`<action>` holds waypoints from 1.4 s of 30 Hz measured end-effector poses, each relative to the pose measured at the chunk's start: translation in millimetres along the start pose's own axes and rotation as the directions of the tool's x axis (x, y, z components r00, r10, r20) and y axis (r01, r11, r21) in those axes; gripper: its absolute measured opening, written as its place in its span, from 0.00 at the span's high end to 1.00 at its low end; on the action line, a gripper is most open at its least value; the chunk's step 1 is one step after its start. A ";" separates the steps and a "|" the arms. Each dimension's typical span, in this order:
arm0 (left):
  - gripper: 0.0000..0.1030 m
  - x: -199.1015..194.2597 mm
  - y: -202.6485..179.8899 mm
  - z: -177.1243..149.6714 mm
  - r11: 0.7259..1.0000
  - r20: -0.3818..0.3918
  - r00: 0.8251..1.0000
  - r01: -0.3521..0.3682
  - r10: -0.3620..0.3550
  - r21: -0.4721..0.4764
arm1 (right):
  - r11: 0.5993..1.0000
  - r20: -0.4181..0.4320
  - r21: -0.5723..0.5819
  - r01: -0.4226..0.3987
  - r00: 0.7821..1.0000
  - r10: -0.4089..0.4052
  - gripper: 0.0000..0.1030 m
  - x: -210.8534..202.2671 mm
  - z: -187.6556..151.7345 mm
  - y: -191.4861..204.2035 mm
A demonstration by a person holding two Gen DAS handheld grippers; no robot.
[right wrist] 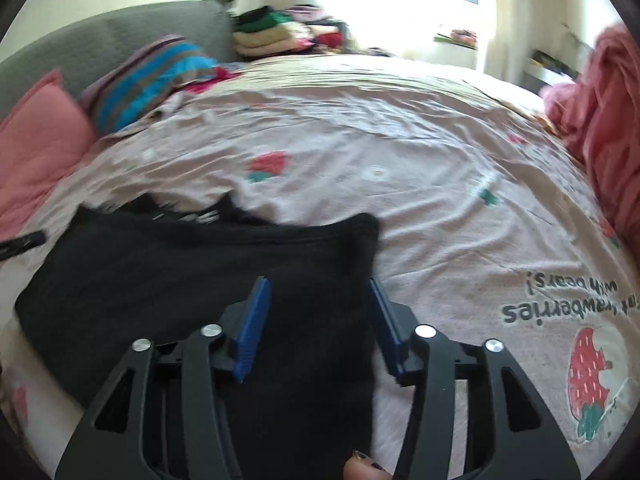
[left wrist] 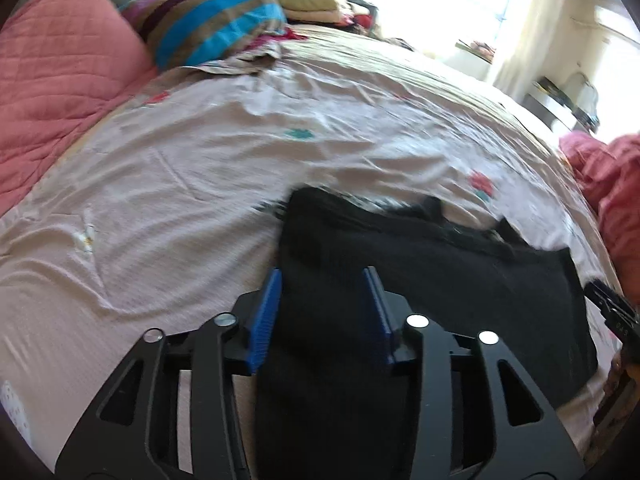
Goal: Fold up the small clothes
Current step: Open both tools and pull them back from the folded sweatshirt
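Observation:
A black garment (left wrist: 420, 272) lies folded flat on the pale pink bedsheet (left wrist: 200, 168), its far edge bunched. My left gripper (left wrist: 323, 276) is open just above the garment's left edge; black cloth shows between the blue pads (left wrist: 266, 312) but they do not press on it. In the right wrist view the same garment (right wrist: 180, 272) spreads to the left. My right gripper (right wrist: 318, 283) is open over its right edge, its pads (right wrist: 250, 332) apart from the cloth. The right gripper's tip (left wrist: 612, 308) shows at the left wrist view's right edge.
A pink quilted pillow (left wrist: 60, 72) and a striped pillow (left wrist: 212, 20) lie at the bed's head. Folded clothes (right wrist: 264, 34) are stacked at the far side. A pink heap of cloth (right wrist: 608, 120) sits at the right. A fingertip (right wrist: 360, 468) shows at the bottom.

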State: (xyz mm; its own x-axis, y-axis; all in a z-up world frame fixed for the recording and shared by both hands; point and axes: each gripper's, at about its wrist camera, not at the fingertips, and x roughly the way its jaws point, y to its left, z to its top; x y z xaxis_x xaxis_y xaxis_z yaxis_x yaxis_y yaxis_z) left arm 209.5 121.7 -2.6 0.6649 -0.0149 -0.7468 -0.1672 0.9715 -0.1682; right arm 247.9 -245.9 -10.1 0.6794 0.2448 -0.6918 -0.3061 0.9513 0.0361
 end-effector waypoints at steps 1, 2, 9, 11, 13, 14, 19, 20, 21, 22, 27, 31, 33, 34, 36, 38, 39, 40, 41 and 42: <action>0.57 -0.2 -7.5 -4.3 1.000 -0.013 1.000 0.011 -0.010 0.017 | 1.000 -0.004 -0.014 -0.010 1.000 0.010 0.45 -1.7 -1.4 4.3; 0.53 0.2 -12.5 -7.8 0.999 -0.025 1.000 0.016 -0.015 0.029 | 0.999 -0.019 -0.034 -0.038 0.999 0.037 0.44 -3.7 -5.4 12.3; 0.42 3.5 -41.4 -43.6 0.994 -0.102 0.994 0.045 -0.034 0.101 | 0.996 -0.132 -0.065 -0.057 0.990 0.048 0.43 -4.7 -34.0 34.0; 0.38 0.3 -46.4 -54.9 0.993 -0.098 0.995 0.042 -0.031 0.113 | 0.998 -0.155 -0.053 -0.043 0.987 0.035 0.42 -3.1 -44.8 31.9; 0.37 -2.5 -48.4 -61.7 0.993 -0.093 0.995 0.040 -0.029 0.115 | 0.998 -0.157 -0.044 -0.038 0.987 0.030 0.40 -6.0 -51.5 29.4; 0.36 -3.6 -48.9 -65.0 0.992 -0.091 0.995 0.037 -0.026 0.119 | 0.999 -0.158 -0.029 -0.038 0.987 0.033 0.39 -8.5 -54.5 27.2; 0.36 -9.1 -46.3 -71.9 0.993 -0.091 0.995 0.046 -0.036 0.106 | 1.000 -0.153 -0.005 -0.022 0.988 0.021 0.38 -16.2 -68.9 21.1; 0.36 -10.2 -45.9 -72.5 0.993 -0.091 0.995 0.047 -0.037 0.106 | 1.000 -0.153 -0.005 -0.019 0.988 0.018 0.38 -17.6 -69.8 20.9; 0.36 -11.5 -45.3 -73.1 0.993 -0.090 0.995 0.047 -0.038 0.104 | 1.000 -0.152 -0.003 -0.018 0.988 0.017 0.36 -19.0 -69.7 20.4; 0.36 -12.7 -44.7 -73.2 0.994 -0.090 0.995 0.049 -0.040 0.100 | 1.000 -0.151 0.001 -0.018 0.988 0.018 0.36 -20.5 -70.1 20.2; 0.32 -18.3 -44.4 -74.9 0.994 -0.087 0.995 0.057 -0.049 0.092 | 0.999 -0.138 0.028 -0.036 0.990 0.040 0.36 -29.5 -70.1 16.7; 0.30 -23.0 -43.4 -75.6 0.994 -0.081 0.995 0.061 -0.054 0.086 | 0.998 -0.126 0.043 -0.053 0.990 0.058 0.29 -36.3 -70.0 16.5; 0.29 -25.7 -42.9 -75.8 0.995 -0.078 0.995 0.063 -0.056 0.079 | 0.997 -0.116 0.049 -0.061 0.991 0.066 0.22 -40.9 -70.3 16.8; 0.29 -27.8 -42.3 -75.8 0.995 -0.075 0.996 0.061 -0.055 0.078 | 0.997 -0.112 0.050 -0.061 0.991 0.067 0.20 -43.1 -70.4 17.3; 0.25 -31.9 -41.1 -76.0 0.996 -0.067 0.996 0.057 -0.052 0.075 | 0.997 -0.103 0.047 -0.059 0.993 0.063 0.15 -47.6 -70.1 18.1; 0.23 -34.8 -40.2 -75.6 0.996 -0.061 0.997 0.054 -0.049 0.073 | 0.997 -0.096 0.045 -0.055 0.994 0.059 0.12 -51.5 -69.7 19.0; 0.23 -36.2 -39.8 -75.6 0.996 -0.060 0.997 0.052 -0.047 0.072 | 0.998 -0.093 0.045 -0.054 0.994 0.058 0.12 -52.8 -69.4 19.3; 0.22 -38.5 -39.1 -75.9 0.996 -0.057 0.997 0.049 -0.045 0.072 | 0.998 -0.091 0.045 -0.054 0.994 0.058 0.12 -54.4 -69.4 19.6; 0.18 -39.6 -38.8 -76.0 0.996 -0.055 0.998 0.046 -0.043 0.071 | 0.997 -0.089 0.044 -0.055 0.994 0.059 0.11 -56.3 -69.1 19.8; 0.17 -41.2 -38.2 -76.2 0.997 -0.053 0.998 0.043 -0.040 0.071 | 0.998 -0.086 0.044 -0.054 0.995 0.058 0.10 -57.8 -68.7 20.2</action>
State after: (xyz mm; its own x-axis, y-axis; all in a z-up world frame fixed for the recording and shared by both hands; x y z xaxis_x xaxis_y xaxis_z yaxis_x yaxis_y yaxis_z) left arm 133.0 67.1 -14.5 0.6314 -0.0660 -0.7727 -0.0861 0.9842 -0.1544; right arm 156.6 -253.6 -18.9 0.6009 0.2826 -0.7477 -0.3126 0.9440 0.1056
